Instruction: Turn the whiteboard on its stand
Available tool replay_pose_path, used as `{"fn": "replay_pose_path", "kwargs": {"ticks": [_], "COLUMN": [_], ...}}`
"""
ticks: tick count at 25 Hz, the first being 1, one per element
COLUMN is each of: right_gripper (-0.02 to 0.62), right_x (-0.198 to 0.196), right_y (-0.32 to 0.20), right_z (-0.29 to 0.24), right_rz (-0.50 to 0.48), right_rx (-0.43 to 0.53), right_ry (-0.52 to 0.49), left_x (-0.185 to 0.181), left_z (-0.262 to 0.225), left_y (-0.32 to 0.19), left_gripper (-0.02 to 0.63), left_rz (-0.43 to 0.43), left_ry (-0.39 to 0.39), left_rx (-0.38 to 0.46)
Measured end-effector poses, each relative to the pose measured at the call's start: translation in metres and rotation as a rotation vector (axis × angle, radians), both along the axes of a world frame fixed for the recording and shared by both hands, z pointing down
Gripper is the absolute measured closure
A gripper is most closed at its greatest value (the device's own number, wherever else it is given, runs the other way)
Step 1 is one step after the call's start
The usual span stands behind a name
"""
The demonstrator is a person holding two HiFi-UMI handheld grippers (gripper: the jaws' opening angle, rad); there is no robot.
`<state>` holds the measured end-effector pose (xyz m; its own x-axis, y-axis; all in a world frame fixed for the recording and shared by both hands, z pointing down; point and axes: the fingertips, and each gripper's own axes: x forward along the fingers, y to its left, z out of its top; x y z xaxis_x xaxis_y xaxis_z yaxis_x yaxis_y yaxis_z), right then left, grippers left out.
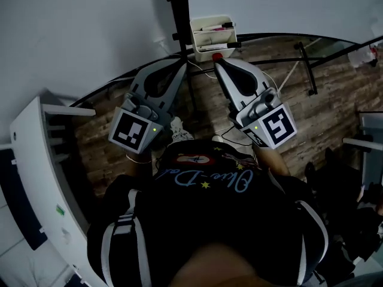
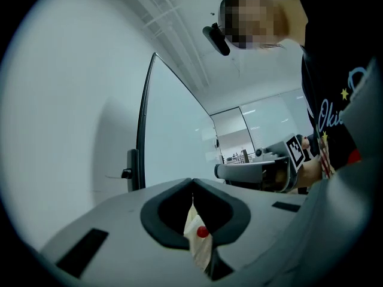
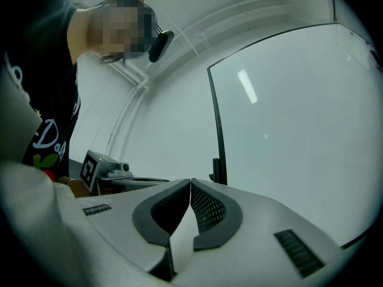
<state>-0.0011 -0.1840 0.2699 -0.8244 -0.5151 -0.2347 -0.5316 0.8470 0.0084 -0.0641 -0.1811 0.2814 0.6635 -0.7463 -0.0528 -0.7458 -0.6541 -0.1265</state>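
Observation:
The whiteboard (image 1: 287, 5) stands upright in front of me, glossy white inside a thin black frame. Its black side post (image 1: 178, 17) carries a clamp knob. A white marker tray (image 1: 212, 34) hangs at the lower edge beside the post. My left gripper (image 1: 175, 67) points at the foot of the post, jaws shut and empty. My right gripper (image 1: 220, 64) sits just under the tray, also shut with nothing between its jaws. The left gripper view shows the frame edge (image 2: 143, 130) and knob (image 2: 128, 172), and the right gripper view shows the board face (image 3: 287, 130) beyond the frame (image 3: 215, 124).
A white shelf unit (image 1: 36, 160) stands close at my left. The stand's black foot bar (image 1: 308, 70) and a white cable (image 1: 290, 76) lie on the wood-pattern floor at right. A spray bottle (image 1: 365, 55) sits far right, with pale furniture (image 1: 371, 136) below it.

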Motion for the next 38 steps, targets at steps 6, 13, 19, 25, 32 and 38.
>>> {"fn": "replay_pose_path", "kwargs": {"ticks": [6, 13, 19, 25, 32, 38], "right_gripper": [0.574, 0.574, 0.572, 0.572, 0.572, 0.574], "right_x": [-0.011, -0.026, -0.043, -0.059, -0.067, -0.066], "right_y": [-0.012, -0.020, -0.028, -0.037, -0.045, -0.052], "right_z": [-0.001, 0.000, 0.000, 0.000, -0.005, -0.002], "right_rz": [0.055, 0.094, 0.116, 0.150, 0.197, 0.264], "right_rx": [0.002, 0.007, 0.011, 0.007, 0.007, -0.001], "right_ry": [0.010, 0.020, 0.026, 0.047, 0.003, 0.022], "left_x": [-0.008, -0.024, -0.043, -0.053, -0.057, -0.056], "left_z": [0.000, 0.004, 0.011, 0.013, 0.018, 0.023], "left_y": [-0.019, -0.033, -0.046, -0.061, -0.079, -0.094], "left_gripper": [0.574, 0.558, 0.540, 0.536, 0.468, 0.465], "left_rz": [0.065, 0.093, 0.096, 0.128, 0.175, 0.227], "left_ry": [-0.005, 0.020, 0.028, 0.025, 0.006, -0.002], "left_rx": [0.003, -0.008, -0.025, -0.036, -0.052, -0.052]}}
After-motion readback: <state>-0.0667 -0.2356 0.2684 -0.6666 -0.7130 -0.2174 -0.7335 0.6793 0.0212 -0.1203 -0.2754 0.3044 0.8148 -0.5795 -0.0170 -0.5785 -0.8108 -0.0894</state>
